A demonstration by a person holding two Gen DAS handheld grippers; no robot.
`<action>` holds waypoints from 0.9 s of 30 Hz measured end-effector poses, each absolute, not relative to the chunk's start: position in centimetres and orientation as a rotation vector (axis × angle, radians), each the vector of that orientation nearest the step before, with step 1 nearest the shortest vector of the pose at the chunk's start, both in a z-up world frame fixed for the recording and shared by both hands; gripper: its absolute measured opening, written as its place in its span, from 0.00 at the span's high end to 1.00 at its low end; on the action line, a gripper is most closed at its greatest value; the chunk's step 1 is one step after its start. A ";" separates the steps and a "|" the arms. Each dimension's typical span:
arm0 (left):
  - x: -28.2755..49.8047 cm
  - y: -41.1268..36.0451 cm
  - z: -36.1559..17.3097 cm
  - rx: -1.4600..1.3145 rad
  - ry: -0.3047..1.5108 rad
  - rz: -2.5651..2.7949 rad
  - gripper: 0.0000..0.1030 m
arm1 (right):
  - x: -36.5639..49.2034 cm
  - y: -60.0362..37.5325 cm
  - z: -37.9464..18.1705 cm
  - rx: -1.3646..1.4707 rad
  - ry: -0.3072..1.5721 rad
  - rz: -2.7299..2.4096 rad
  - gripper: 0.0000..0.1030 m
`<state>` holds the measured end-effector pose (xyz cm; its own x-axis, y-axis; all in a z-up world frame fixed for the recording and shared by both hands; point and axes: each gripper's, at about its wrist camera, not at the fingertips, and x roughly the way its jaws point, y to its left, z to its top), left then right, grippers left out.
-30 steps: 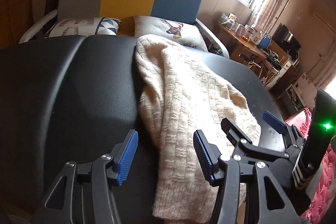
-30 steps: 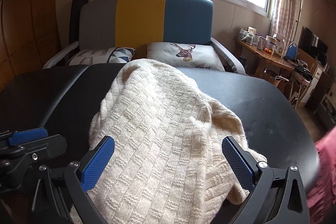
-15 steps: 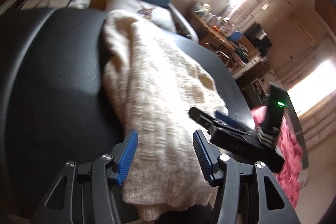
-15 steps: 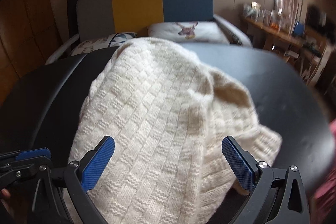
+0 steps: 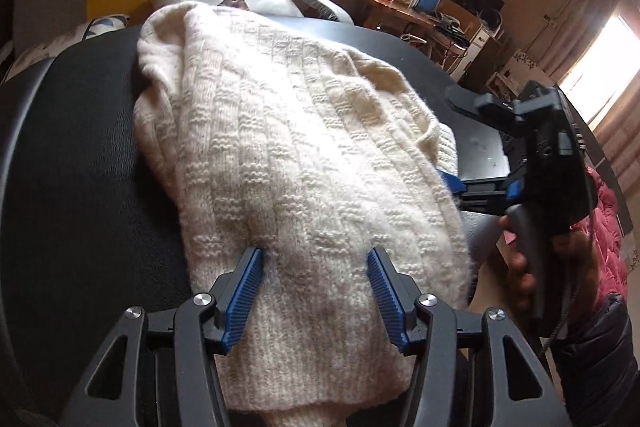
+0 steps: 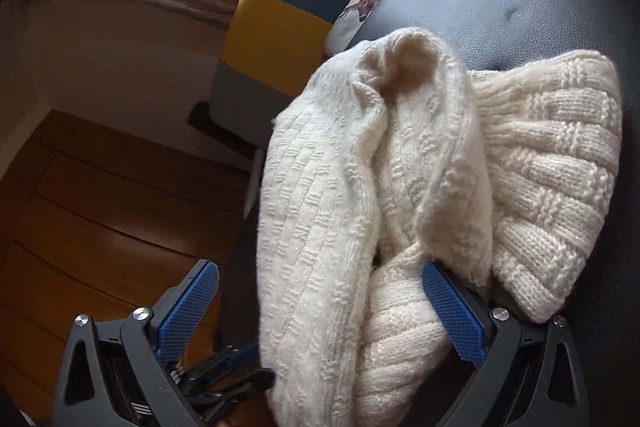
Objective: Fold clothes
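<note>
A fluffy cream sweater lies bunched on the black tabletop. The left tool is spread wide over the sweater's near end. The right tool is spread wide around its side folds.

One cream sweater, two tools, one black table, two cushions
</note>
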<state>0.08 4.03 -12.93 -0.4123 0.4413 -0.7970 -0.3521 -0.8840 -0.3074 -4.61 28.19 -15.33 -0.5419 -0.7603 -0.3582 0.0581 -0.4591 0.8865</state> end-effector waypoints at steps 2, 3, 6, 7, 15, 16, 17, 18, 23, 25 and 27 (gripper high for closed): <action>0.1 4.2 -13.2 -1.340 -0.114 2.299 0.45 | -4.9 27.8 -15.0 1.107 -1.150 -2.021 0.00; 0.2 4.5 -13.4 -1.337 -0.102 2.303 0.44 | -5.1 27.8 -14.7 1.127 -1.153 -2.016 0.00; 0.5 4.7 -13.6 -1.322 -0.067 2.308 0.38 | -5.3 28.3 -13.6 1.129 -1.244 -2.005 0.00; 0.5 4.9 -13.7 -1.318 -0.055 2.308 0.35 | -5.4 28.7 -12.7 1.099 -1.253 -2.027 0.00; 0.2 5.1 -13.8 -1.364 0.004 2.292 0.25 | -4.2 33.3 -10.2 1.159 -1.343 -2.303 0.00; 0.2 5.1 -13.8 -1.363 0.012 2.294 0.24 | -4.0 33.2 -10.3 1.175 -1.321 -2.320 0.00; 0.3 5.2 -13.8 -1.362 0.019 2.296 0.24 | -3.8 33.0 -10.5 1.172 -1.331 -2.303 0.00; 0.3 5.2 -13.9 -1.361 0.026 2.297 0.23 | -3.6 32.8 -10.5 1.161 -1.354 -2.274 0.00; 0.6 4.5 -12.9 -1.322 -0.011 2.291 0.37 | -4.8 31.4 -12.0 1.057 -1.430 -2.131 0.00; 0.5 3.0 -11.6 -1.272 -0.131 2.259 0.44 | -5.2 30.2 -12.8 1.088 -1.387 -2.139 0.00; -0.1 1.2 -10.2 -1.241 -0.244 2.245 0.44 | -5.5 29.3 -13.6 1.123 -1.325 -2.157 0.00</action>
<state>-0.13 1.23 -10.21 -0.4170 0.5500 -0.7235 -0.3821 -0.8284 -0.4096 -5.52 29.26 -13.61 -0.6138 -0.6580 -0.4362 -0.0919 -0.4892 0.8673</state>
